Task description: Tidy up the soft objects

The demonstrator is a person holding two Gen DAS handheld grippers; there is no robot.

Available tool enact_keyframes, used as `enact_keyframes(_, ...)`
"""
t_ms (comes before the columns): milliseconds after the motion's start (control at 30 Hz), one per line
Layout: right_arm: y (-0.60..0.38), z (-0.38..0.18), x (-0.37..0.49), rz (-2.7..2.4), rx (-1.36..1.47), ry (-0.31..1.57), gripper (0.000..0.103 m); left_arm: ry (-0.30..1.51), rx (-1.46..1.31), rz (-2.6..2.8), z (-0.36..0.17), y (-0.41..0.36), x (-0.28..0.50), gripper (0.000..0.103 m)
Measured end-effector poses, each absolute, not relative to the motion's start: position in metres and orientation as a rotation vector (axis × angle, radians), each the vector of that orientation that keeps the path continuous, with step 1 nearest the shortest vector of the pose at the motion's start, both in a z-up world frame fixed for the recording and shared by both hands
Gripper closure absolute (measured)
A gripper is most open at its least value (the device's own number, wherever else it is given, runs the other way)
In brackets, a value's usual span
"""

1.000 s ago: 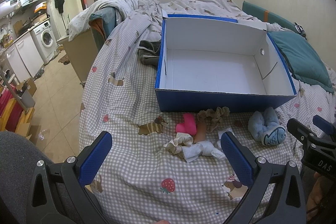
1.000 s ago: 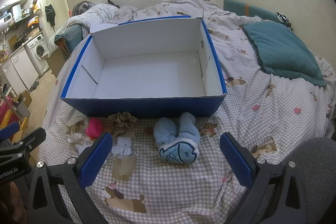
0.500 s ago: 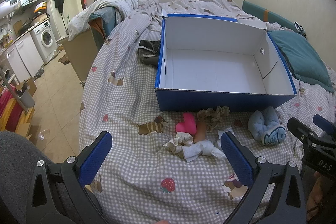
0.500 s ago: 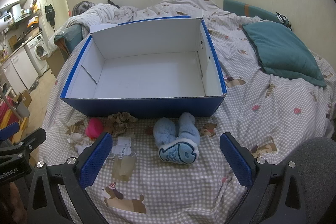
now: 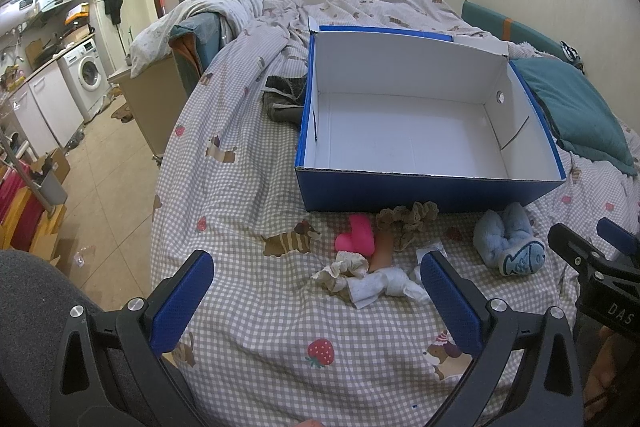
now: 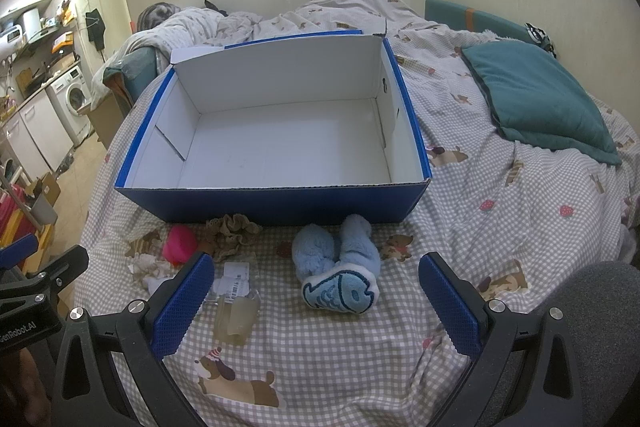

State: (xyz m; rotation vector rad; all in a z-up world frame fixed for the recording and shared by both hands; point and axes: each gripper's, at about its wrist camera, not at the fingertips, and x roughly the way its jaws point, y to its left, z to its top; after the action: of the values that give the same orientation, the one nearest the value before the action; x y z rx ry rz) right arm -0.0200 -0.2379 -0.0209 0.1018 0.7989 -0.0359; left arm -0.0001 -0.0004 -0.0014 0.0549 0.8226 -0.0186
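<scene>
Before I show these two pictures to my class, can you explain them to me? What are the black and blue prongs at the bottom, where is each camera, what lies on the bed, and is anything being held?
No robot here: a person holds a two-finger clamp in each hand, and a wide-angle camera on each clamp looks forward along its fingers. One picture comes from the left gripper, the other from the right gripper. The blue prongs are the finger pads. Both grippers are open and hold nothing.

On the checked bedsheet stands an open blue cardboard box, white inside, with nothing in it. In front of it lie a light blue plush fish toy, a pink soft toy, a beige scrunchie and crumpled white cloth. A teal pillow lies to the right.
</scene>
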Motion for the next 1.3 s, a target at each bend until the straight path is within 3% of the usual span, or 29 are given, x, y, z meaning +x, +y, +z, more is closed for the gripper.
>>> enact_keyframes(867, -0.236, -0.021, -0.019, -0.036, 0.107, 0.809, 0.0, 0.827, 0.048, -0.019, 0.001, 0.001, 0.0, 0.0)
enact_keyframes(1300, -0.264, -0.021, 0.034, 0.025, 0.175, 0.994, 0.0, 0.995, -0.091, 0.122, 0.0, 0.058, 0.069, 0.0)
